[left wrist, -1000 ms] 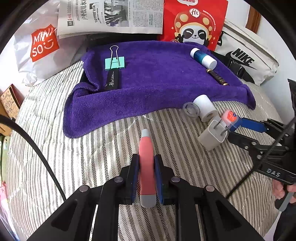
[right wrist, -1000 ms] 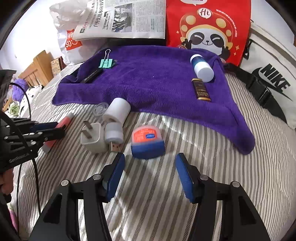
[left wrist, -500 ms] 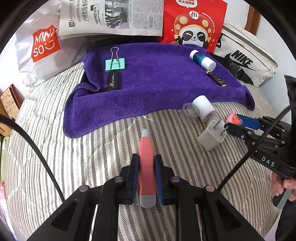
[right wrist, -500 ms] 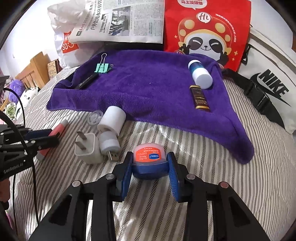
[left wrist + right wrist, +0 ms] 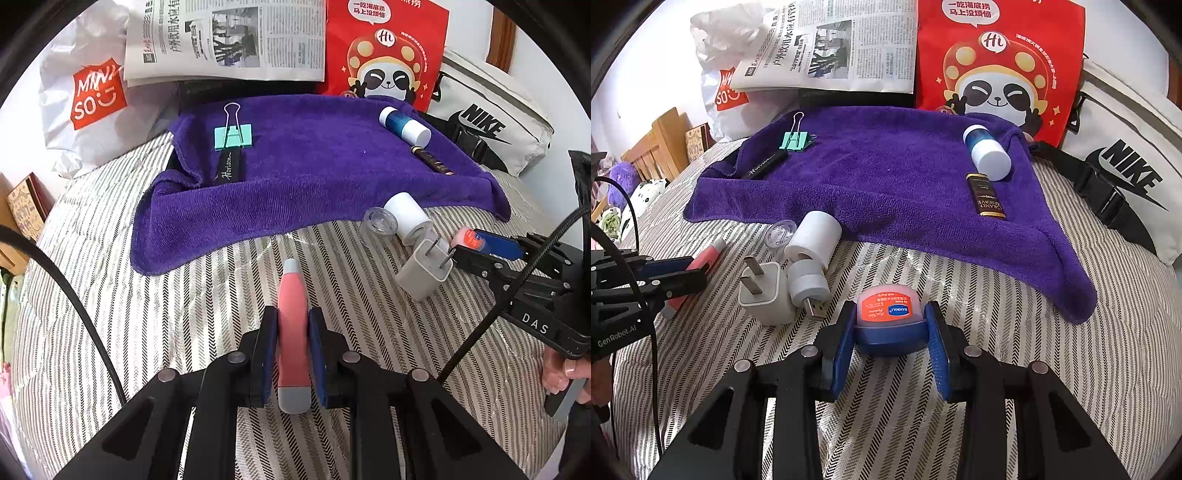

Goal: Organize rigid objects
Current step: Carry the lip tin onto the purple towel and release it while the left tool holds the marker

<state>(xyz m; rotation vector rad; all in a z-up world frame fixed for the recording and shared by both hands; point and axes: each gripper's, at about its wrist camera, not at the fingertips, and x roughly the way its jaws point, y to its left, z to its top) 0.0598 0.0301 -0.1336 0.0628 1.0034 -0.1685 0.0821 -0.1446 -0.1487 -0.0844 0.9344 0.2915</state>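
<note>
My left gripper (image 5: 291,325) is shut on a pink tube with grey ends (image 5: 292,314), held just over the striped bedspread. My right gripper (image 5: 892,325) is shut on a small blue jar with an orange label (image 5: 888,317); it also shows in the left wrist view (image 5: 471,238). A purple towel (image 5: 886,177) lies beyond, holding a teal binder clip (image 5: 794,140), a black bar (image 5: 764,164), a blue-and-white bottle (image 5: 986,149) and a dark stick (image 5: 988,199). A white plug charger (image 5: 764,291), a USB adapter (image 5: 809,286), a white roll (image 5: 814,236) and a clear cap (image 5: 781,230) lie on the bedspread.
A newspaper (image 5: 831,48), a red panda bag (image 5: 997,62), a Miniso bag (image 5: 85,96) and a white Nike bag (image 5: 1126,173) stand behind the towel. Wooden furniture and plush toys (image 5: 624,184) are at the far left.
My right gripper moved forward around the blue jar and closed on it. The left gripper has kept its hold on the pink tube, almost still.
</note>
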